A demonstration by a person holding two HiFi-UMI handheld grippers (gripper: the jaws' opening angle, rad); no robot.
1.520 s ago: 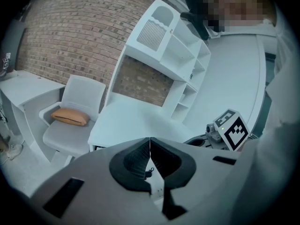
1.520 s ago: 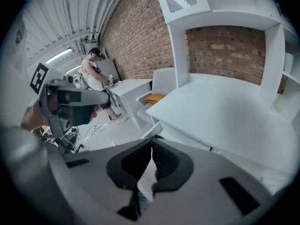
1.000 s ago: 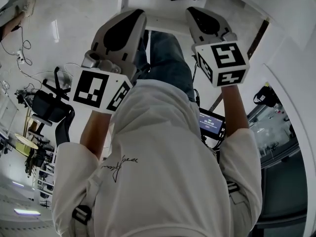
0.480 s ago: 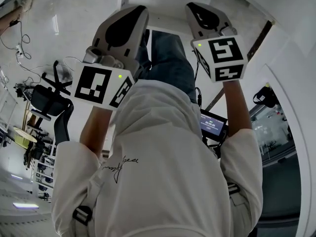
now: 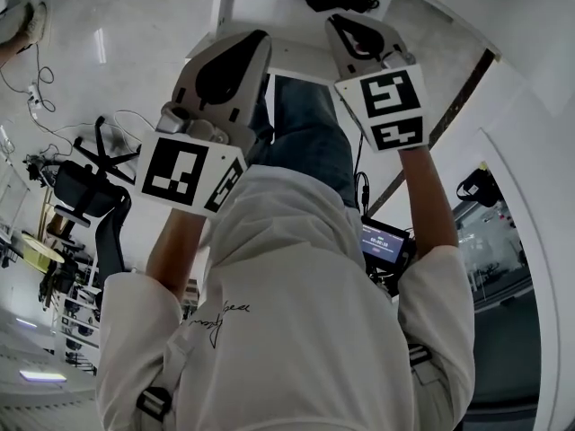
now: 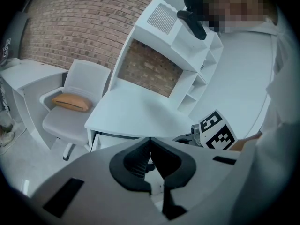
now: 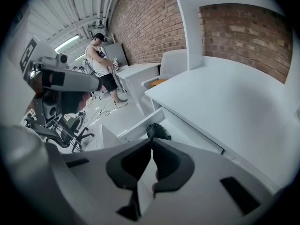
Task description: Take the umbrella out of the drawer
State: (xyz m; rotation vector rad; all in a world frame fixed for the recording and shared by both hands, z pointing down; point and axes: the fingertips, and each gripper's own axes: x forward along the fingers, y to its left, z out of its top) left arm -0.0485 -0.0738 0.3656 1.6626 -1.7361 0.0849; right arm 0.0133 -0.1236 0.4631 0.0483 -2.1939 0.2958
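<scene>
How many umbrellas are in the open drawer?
1: a black umbrella lies in the open drawer; part of the drawer is out of sight, so others may be hidden.

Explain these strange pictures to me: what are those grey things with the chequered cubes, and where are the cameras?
No robot here: a person holds a grey hand-held gripper in each hand, the left gripper and the right gripper. The black-and-white marker cubes belong to them. One picture comes from a camera on the person's head, looking steeply down. The other two come from cameras riding on each gripper, looking along its jaws. Both grippers are shut and hold nothing. Ahead stands a white desk, nothing showing on its top, with a white drawer pulled open. A black folded umbrella lies inside. Beside the desk is a white chair with an orange cushion.
</scene>
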